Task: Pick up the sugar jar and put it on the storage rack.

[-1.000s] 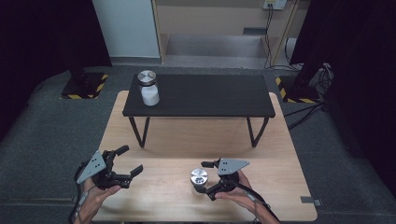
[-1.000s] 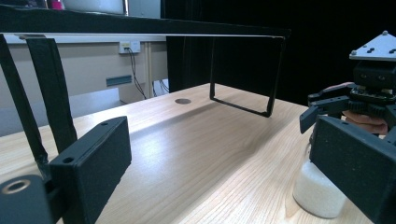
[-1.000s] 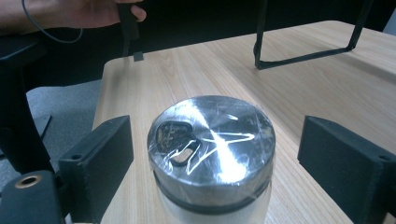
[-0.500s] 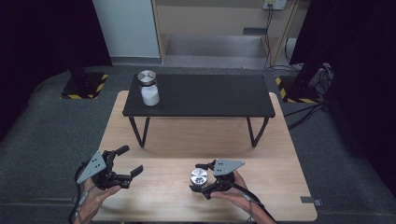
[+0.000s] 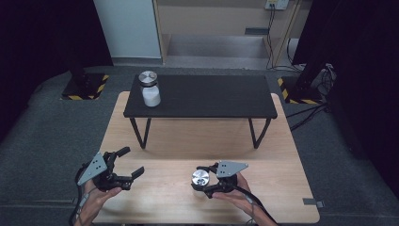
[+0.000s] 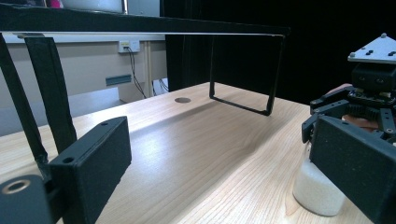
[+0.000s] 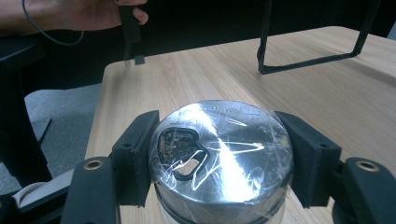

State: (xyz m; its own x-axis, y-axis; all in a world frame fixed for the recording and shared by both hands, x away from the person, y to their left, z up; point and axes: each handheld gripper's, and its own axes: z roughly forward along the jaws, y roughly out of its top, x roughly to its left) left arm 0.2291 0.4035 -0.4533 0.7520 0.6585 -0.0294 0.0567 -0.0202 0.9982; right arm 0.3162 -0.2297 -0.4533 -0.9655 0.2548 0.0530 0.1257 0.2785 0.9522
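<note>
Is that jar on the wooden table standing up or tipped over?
Upright: the jar sits base-down, its silver lid facing up.

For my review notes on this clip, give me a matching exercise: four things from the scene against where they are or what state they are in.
Things:
1. right gripper
2. left gripper
3. jar with white contents
4. black shelf

Places or states:
A. stands at the left end of the black shelf
B. jaws open, nothing between them
C. stands on legs at the far side of the wooden table
D. jaws just closed on the metal-lidded jar on the near table

Pairs: 1-D, 2-B, 3-A, 4-C
</note>
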